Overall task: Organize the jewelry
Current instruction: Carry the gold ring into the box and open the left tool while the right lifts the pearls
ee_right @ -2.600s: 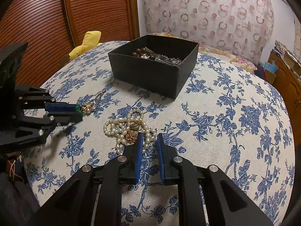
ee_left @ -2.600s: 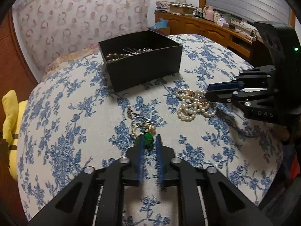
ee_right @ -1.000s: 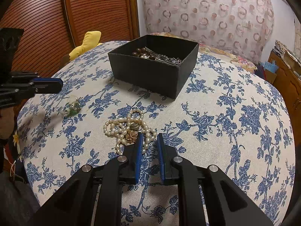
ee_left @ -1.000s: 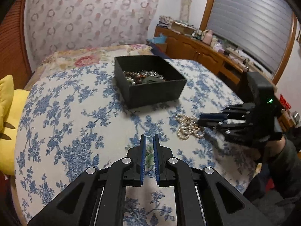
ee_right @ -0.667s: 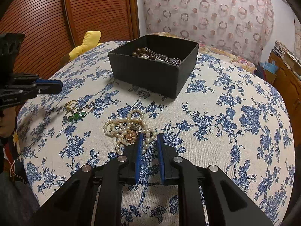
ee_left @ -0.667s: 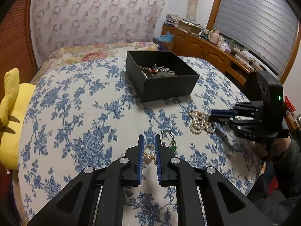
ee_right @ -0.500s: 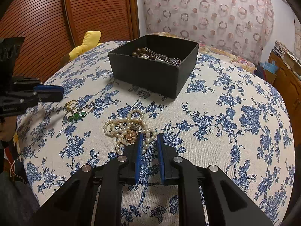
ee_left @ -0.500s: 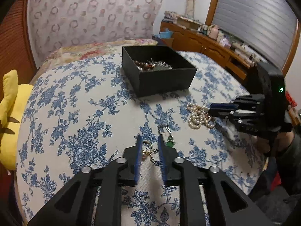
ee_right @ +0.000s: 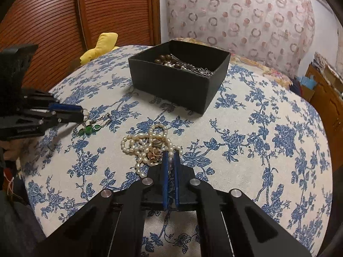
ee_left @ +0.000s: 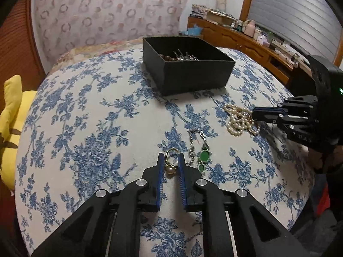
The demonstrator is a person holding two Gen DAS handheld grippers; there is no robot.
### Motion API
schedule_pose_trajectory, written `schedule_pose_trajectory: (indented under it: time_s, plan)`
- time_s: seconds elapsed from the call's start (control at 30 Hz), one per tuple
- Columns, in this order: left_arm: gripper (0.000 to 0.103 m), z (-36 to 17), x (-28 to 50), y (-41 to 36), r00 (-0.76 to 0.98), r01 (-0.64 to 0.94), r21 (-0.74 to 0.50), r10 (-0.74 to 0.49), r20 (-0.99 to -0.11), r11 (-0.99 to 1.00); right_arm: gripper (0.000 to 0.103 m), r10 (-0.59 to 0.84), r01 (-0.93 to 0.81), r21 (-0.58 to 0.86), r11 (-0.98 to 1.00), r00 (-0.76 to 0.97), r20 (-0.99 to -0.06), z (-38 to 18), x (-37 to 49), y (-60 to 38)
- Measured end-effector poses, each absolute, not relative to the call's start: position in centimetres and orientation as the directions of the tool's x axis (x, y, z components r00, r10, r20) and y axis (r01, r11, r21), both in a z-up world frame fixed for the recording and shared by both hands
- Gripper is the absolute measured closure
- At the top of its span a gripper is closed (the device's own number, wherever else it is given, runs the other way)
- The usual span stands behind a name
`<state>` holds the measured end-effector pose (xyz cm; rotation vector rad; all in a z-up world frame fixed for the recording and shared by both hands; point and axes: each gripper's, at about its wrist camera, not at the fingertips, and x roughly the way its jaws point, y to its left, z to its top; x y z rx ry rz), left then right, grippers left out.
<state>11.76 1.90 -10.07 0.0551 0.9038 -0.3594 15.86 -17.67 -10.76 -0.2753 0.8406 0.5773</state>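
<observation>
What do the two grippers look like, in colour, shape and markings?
Both are matte black with two long, angular linkage arms joined by round silver bolts. The jaws carry thin blue pads. Seen from the left wrist, the right gripper has a blocky black housing with a small green light and faint pale lettering on its side. The left gripper shows similar faint lettering, too small to read.

home, likely bedroom | floral bedspread (ee_left: 90, 115) | wooden dresser (ee_left: 242, 40)

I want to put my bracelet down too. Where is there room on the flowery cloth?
Bare cloth lies left of the black box, toward the yellow cushion, and right of the pearl necklace. It is crowded between the gold ring, the green pendant and the pearls, where both grippers work.
</observation>
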Motion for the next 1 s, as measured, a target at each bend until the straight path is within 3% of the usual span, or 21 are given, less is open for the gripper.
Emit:
schedule_pose_trajectory:
  time_s: [1.0]
  plan:
    - [0.091,-2.6,15.6,0.1,0.687,0.341,-0.115,-0.331,-0.648,0.933,0.098,0.498,-0.61,-0.065,0.79,0.7,-0.511,4.6,15.0,-17.9]
